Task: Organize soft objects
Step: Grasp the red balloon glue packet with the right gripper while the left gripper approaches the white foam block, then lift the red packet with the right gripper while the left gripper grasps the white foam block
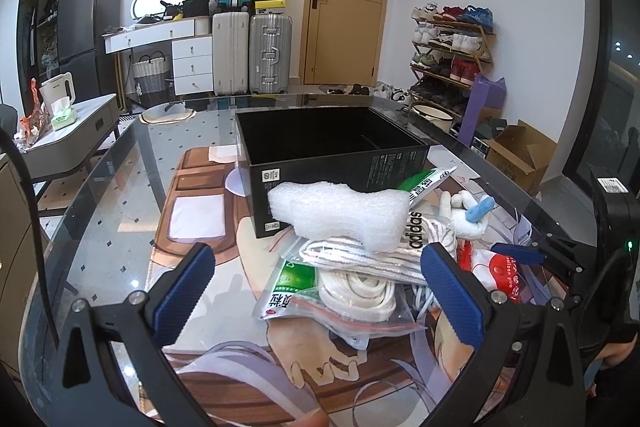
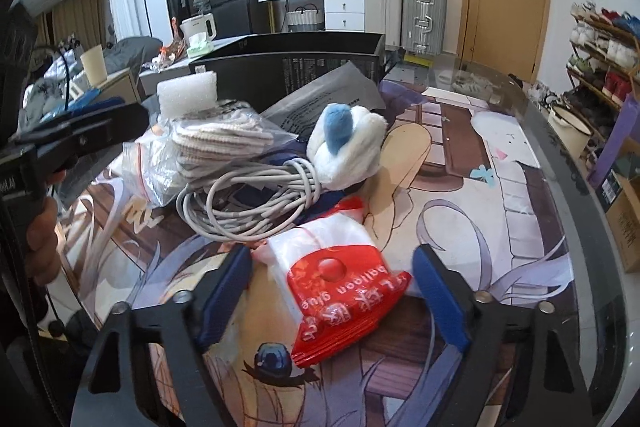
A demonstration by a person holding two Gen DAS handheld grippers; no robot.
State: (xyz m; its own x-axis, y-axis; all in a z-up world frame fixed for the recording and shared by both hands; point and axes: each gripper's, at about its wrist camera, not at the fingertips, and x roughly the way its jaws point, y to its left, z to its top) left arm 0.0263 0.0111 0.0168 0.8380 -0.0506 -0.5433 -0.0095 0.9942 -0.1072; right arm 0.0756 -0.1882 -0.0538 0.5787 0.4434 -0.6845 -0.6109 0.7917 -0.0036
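Right tongs straddle a crinkly red-and-clear plastic packet — pads apart; left tongs gape wide, white foam block at twelve o'clock.

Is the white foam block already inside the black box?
No, the white foam block lies on the pile of bags in front of the black box.

White foam block tops a bagged striped cloth, against the black box. Coiled grey cable and white plush alongside. Red-and-white balloon packet flat on the mat.
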